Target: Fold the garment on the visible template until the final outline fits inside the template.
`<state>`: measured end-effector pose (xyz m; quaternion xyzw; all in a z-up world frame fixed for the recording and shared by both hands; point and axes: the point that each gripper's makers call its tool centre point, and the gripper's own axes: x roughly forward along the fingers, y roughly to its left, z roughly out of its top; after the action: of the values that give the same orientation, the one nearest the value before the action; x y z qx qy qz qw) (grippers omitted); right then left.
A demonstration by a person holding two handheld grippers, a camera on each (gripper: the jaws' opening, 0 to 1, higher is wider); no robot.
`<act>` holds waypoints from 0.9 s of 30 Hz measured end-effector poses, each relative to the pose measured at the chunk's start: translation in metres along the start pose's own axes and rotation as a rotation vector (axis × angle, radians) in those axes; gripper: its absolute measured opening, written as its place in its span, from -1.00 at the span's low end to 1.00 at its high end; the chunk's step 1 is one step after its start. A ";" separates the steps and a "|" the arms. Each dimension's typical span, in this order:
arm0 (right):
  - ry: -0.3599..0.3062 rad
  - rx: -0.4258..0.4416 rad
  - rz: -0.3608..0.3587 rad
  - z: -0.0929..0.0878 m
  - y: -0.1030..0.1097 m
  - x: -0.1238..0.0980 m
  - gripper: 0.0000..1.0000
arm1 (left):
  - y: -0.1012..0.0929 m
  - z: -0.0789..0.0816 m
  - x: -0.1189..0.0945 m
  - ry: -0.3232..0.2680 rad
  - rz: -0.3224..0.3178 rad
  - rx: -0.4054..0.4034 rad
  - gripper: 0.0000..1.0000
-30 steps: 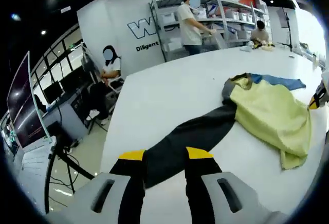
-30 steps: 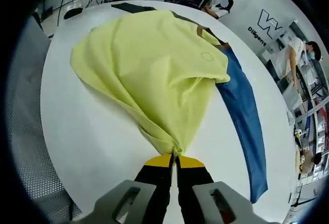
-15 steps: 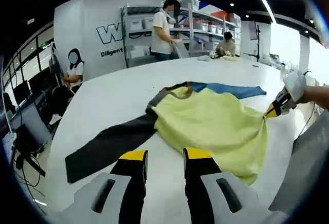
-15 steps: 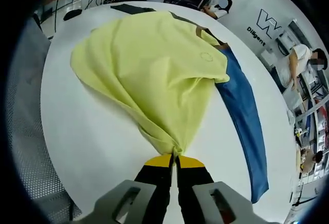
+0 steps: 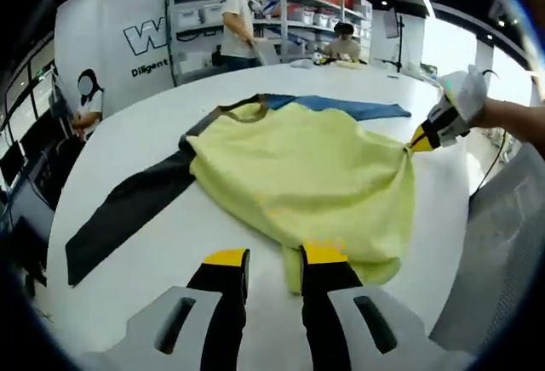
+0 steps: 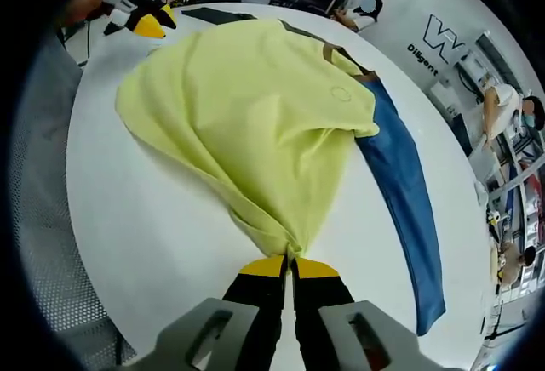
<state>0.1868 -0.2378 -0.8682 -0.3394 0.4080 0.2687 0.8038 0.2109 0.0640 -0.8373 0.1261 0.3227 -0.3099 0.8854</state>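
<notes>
The left gripper (image 5: 274,256) has come over the yellow garment's (image 5: 306,175) hem, jaws apart; the right gripper (image 6: 289,266) is staying clamped on the garment's corner on the white table (image 6: 162,235).

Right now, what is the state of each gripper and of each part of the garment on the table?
right gripper: shut on the yellow body's bunched corner.
left gripper: open, at the yellow hem.
yellow body: rumpled, not folded.
blue sleeve: stretched out flat.
dark sleeve: stretched out flat.

Shelving (image 5: 281,18) and seated people (image 5: 85,103) behind the white table (image 5: 170,235)
</notes>
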 end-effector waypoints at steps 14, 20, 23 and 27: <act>-0.004 0.008 0.000 -0.001 0.000 -0.001 -1.00 | -0.013 -0.017 0.018 0.083 -0.075 0.001 -1.00; -0.006 0.009 0.000 -0.001 0.000 -0.001 -1.00 | -0.012 -0.013 0.010 0.068 -0.085 -0.053 -1.00; -0.007 0.008 -0.001 -0.001 0.000 -0.001 -1.00 | -0.011 -0.009 0.002 0.062 -0.078 -0.060 -1.00; -0.007 0.011 -0.001 0.000 -0.001 0.000 -1.00 | -0.009 -0.004 -0.009 0.040 -0.080 -0.116 -1.00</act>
<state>0.1869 -0.2387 -0.8678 -0.3341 0.4065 0.2674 0.8073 0.1983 0.0627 -0.8348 0.0676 0.3624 -0.3234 0.8715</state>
